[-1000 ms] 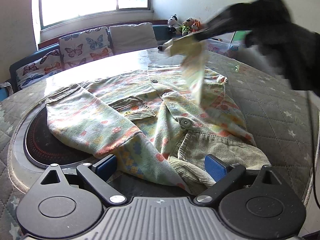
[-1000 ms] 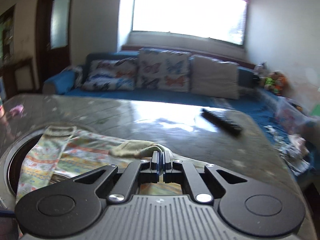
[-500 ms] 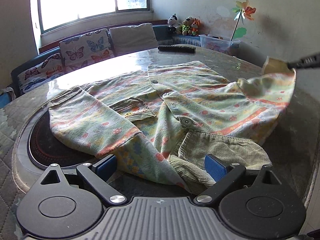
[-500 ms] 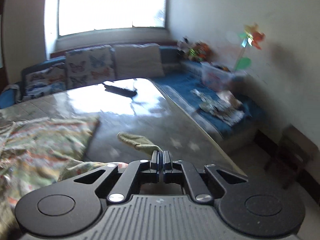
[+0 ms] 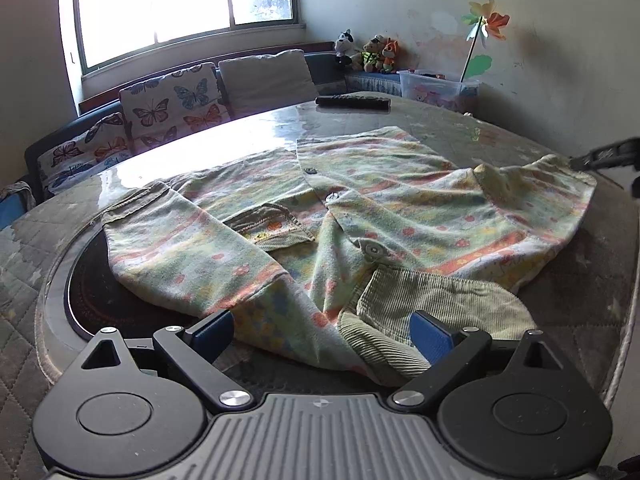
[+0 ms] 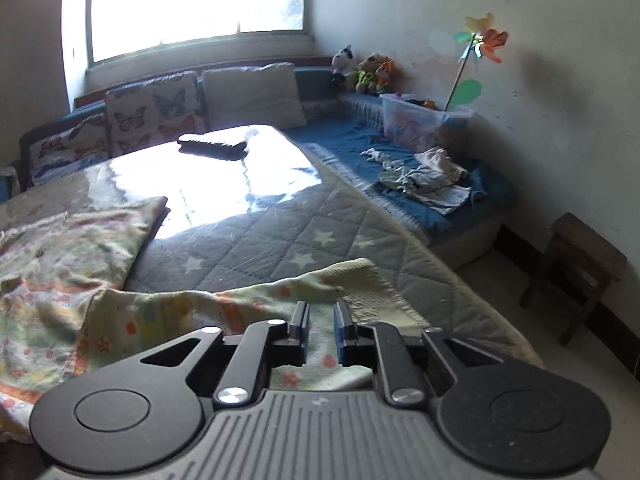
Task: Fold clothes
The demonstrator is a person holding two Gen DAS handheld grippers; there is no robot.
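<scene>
Lying face-up on the worktop (image 5: 580, 280), the floral shirt (image 5: 400, 208) has its left sleeve (image 5: 180, 248) across the chest and its right sleeve (image 6: 248, 304) stretched flat toward the edge, likely for squaring a fold. Right hand-held gripper (image 6: 321, 330): pads slightly parted, sleeve cloth beneath them, nothing pinched. Left hand-held gripper (image 5: 320, 332): spread wide, straddling the corduroy collar (image 5: 432, 300); contact not clear.
</scene>
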